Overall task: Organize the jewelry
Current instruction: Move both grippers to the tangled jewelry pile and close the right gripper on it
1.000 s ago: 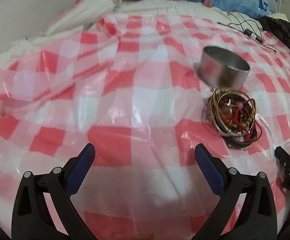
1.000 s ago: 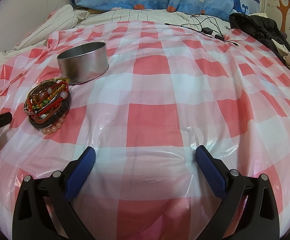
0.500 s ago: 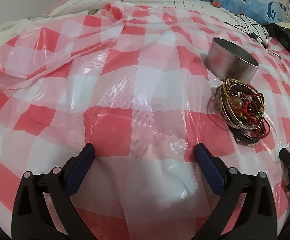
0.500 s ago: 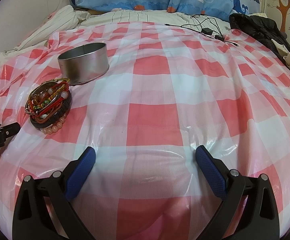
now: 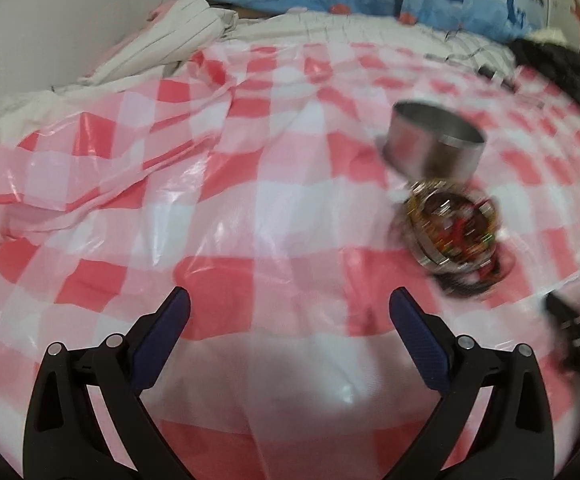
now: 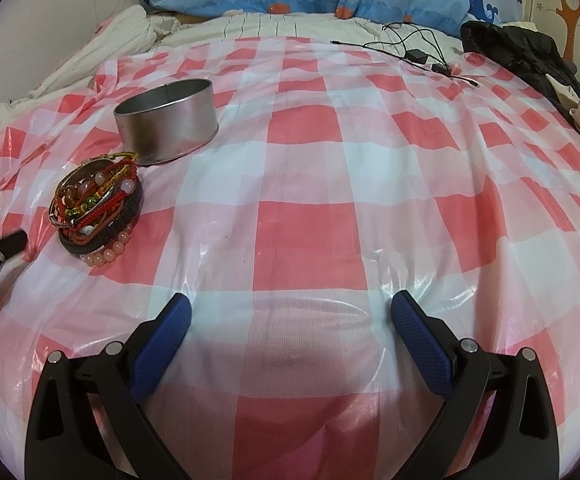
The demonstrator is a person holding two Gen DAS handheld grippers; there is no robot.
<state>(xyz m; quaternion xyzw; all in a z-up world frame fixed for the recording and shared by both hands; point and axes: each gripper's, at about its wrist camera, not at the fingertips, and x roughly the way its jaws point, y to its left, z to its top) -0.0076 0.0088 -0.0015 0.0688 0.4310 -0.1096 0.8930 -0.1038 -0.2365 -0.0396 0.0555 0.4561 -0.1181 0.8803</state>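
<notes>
Both sets of fingers are spread wide, nothing held. The bracelet pile sits on the checked plastic sheet over the bed, just in front of the metal tin, touching or nearly touching its base.

From the right gripper the pile lies ahead and well off to the left. From the left gripper it's ahead and to the right, w/ the tin just beyond the pile. Left view is motion-blurred, so which gripper is nearer is hard to call; the left looks a bit closer.

The pile is a roughly round stack, no clear long axis, so approach angle is free. The tin is upright, mouth open, looks empty.

Plenty of open sheet around both, esp. to the right of the pile. Sheet is wrinkled and slick, so bracelets may slide or snag.
</notes>
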